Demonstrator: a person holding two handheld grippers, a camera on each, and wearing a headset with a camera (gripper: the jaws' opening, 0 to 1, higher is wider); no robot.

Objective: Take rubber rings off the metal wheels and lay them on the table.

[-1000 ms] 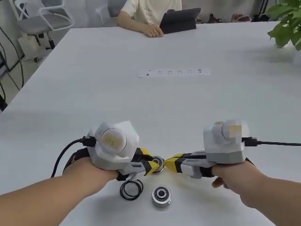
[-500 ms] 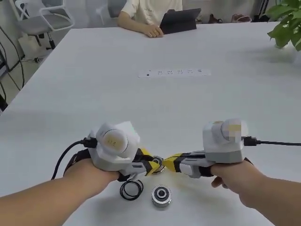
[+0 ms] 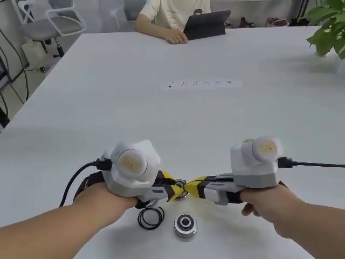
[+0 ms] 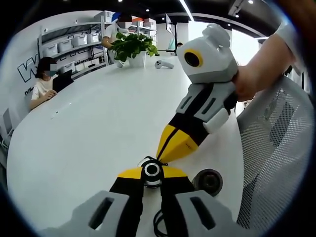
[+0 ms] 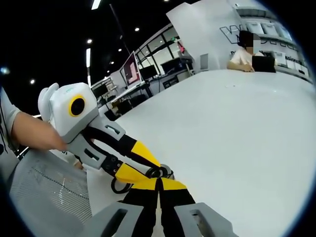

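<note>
One wheel looks done, I'd judge: a round, shiny metal wheel (image 3: 185,223) sits on the smooth white table (image 3: 178,118) at six o'clock from my tongs. Thin black rubber rings (image 3: 151,217) lie looped at its nine o'clock. The second wheel (image 4: 152,169) is pinched in my left gripper (image 3: 171,190). My right gripper (image 4: 162,155) is pressed together at its rim, at twelve o'clock in the left gripper view. I cannot tell whether it has caught a ring.
</note>
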